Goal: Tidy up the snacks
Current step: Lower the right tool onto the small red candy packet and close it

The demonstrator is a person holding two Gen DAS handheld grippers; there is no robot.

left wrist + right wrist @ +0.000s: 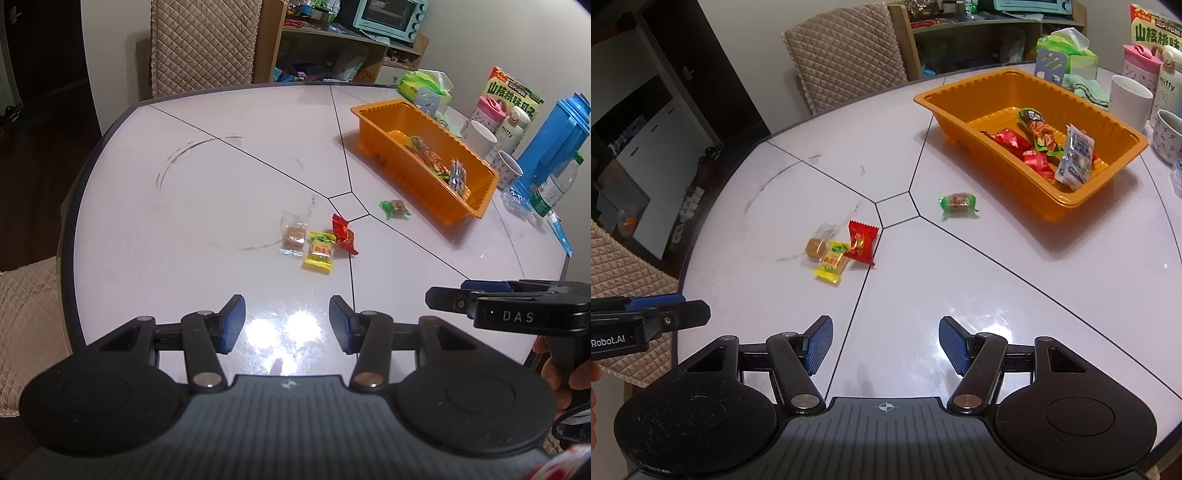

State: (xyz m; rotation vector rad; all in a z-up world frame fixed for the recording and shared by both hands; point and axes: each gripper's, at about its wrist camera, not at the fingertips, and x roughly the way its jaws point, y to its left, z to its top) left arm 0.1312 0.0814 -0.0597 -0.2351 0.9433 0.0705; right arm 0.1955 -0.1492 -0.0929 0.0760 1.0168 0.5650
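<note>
An orange tray (373, 122) (934, 107) stands on the white table and holds several wrapped snacks (1041, 147). Loose on the table lie a green-wrapped candy (396, 208) (958, 204), a red packet (344, 234) (861, 243), a yellow packet (320, 252) (832, 261) and a clear-wrapped brown cake (293, 238) (817, 245). My left gripper (287, 325) is open and empty, low over the near table edge, short of the three packets. My right gripper (885, 343) is open and empty, near the table edge to the right of the left one.
Beyond the tray stand a tissue pack (424, 86), a snack box (513, 92), cups (480, 138), a blue jug (554, 144) and a water bottle (556, 184). Quilted chairs (846, 55) stand at the far and left sides. A shelf with an oven (391, 16) is behind.
</note>
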